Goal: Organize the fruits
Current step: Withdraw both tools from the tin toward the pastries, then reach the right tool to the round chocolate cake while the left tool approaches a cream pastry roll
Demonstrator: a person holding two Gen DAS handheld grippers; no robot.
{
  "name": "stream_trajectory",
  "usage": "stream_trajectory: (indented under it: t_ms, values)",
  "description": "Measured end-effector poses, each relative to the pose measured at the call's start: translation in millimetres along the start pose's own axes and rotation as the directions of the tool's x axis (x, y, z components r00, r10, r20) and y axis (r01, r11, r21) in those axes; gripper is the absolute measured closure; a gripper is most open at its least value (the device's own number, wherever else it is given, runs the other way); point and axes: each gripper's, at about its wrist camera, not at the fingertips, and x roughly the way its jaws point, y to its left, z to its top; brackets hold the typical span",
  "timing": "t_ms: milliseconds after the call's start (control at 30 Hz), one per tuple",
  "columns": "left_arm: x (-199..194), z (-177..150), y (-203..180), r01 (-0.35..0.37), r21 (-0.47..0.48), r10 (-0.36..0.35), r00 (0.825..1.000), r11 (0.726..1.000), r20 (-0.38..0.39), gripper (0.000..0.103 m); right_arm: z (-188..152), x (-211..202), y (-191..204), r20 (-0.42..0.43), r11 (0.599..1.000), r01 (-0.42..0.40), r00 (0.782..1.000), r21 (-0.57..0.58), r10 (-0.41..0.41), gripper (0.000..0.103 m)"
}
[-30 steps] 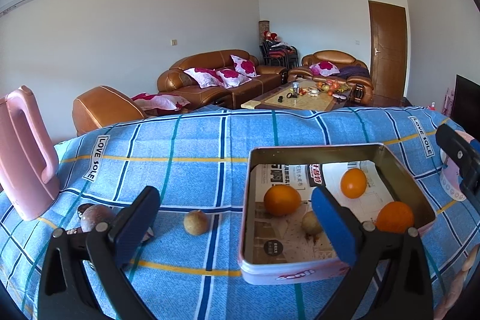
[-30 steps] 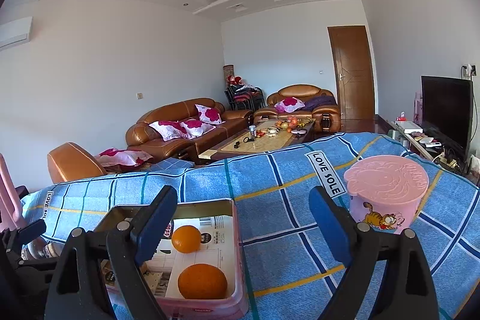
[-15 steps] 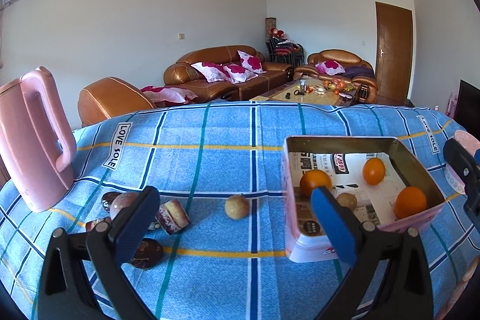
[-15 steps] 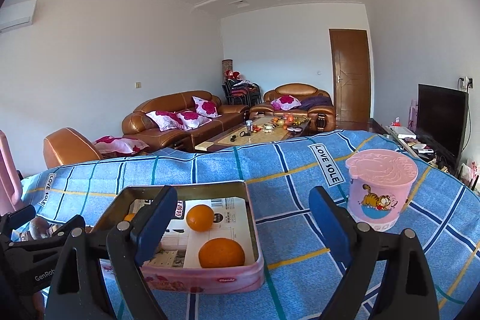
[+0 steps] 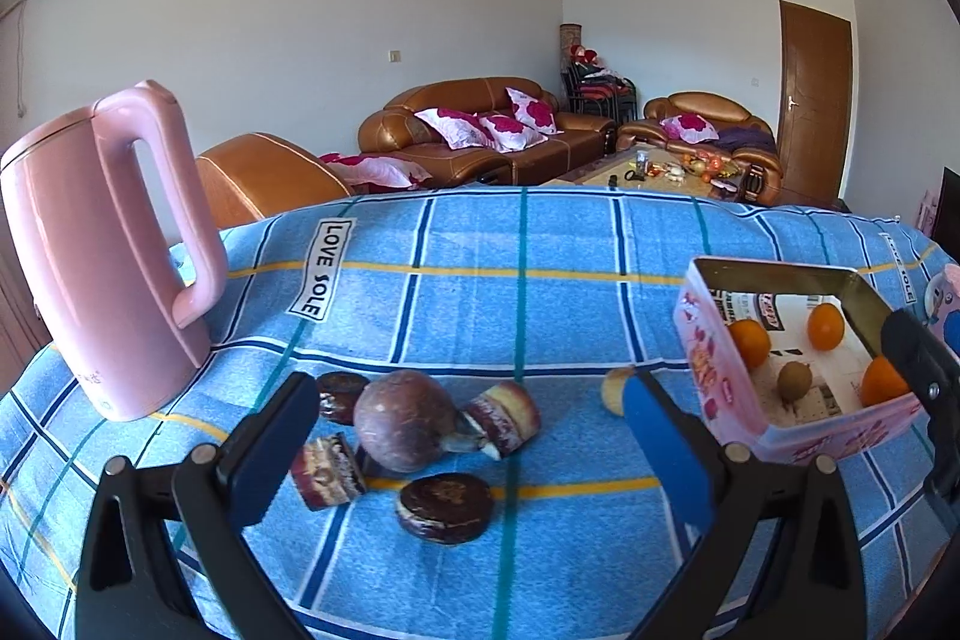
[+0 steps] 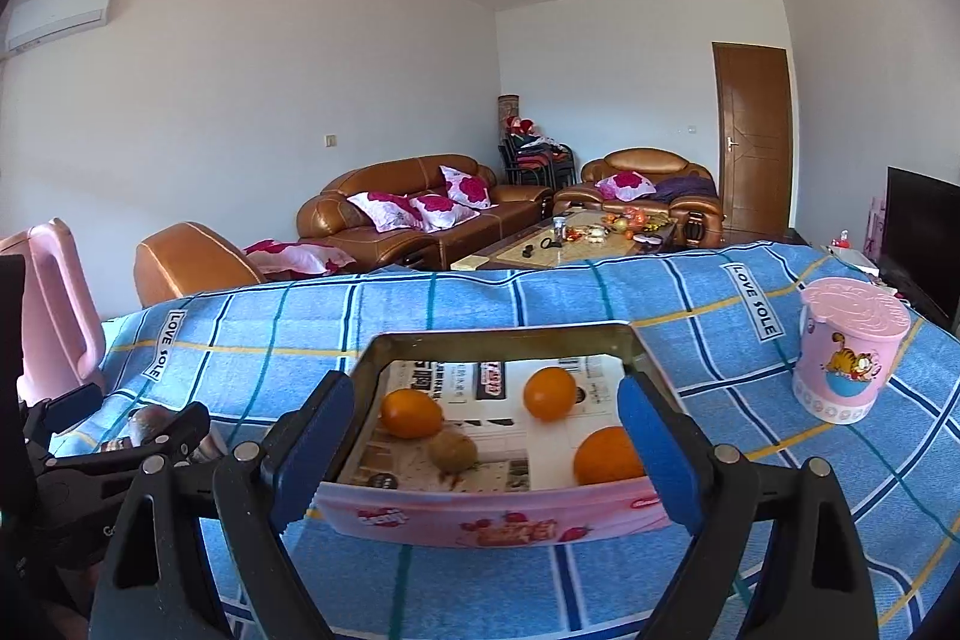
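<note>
A pink tin box [image 6: 492, 511] lined with newspaper holds three oranges [image 6: 549, 393] and a brown kiwi [image 6: 453, 451]; it also shows at the right of the left wrist view [image 5: 708, 364]. A round purple-brown passion fruit [image 5: 403, 419] lies among small cakes on the blue cloth. A second brown fruit [image 5: 613, 388] lies partly hidden behind my left gripper's right finger. My left gripper [image 5: 462, 445] is open and empty, just short of the passion fruit. My right gripper [image 6: 489, 451] is open and empty in front of the box.
A pink kettle [image 5: 102, 250] stands at the far left. Several chocolate cakes [image 5: 444, 508] lie around the passion fruit. A pink lidded cup [image 6: 846, 352] stands right of the box. The blue checked cloth [image 5: 480, 292] covers the table; sofas lie beyond.
My left gripper has swung left, from the box to the passion fruit and cakes. My right gripper has moved left, now centred on the box. Both stay open.
</note>
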Motion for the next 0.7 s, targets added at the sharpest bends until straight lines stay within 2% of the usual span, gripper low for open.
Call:
stream_trajectory:
  t_ms: [300,500,600,700]
  values:
    - [14,-1,53,-0.076,-0.031,0.075,0.996,0.997,-0.050,0.000,-3,7,44,-0.037,0.995,-0.086,0.996,-0.040,0.085,0.012]
    - [26,1,91,-0.140,-0.049,0.135,0.987,0.989,-0.083,0.000,-8,12,71,-0.081,0.985,-0.159,0.985,-0.072,0.153,0.012]
    - [30,2,107,-0.153,-0.058,0.147,0.985,0.987,-0.095,0.000,-10,19,87,-0.134,0.971,-0.224,0.968,-0.084,0.212,0.012]
    - [31,5,120,-0.156,-0.084,0.147,0.984,0.984,-0.099,0.000,-15,31,110,-0.223,0.950,-0.297,0.937,-0.099,0.270,0.012]
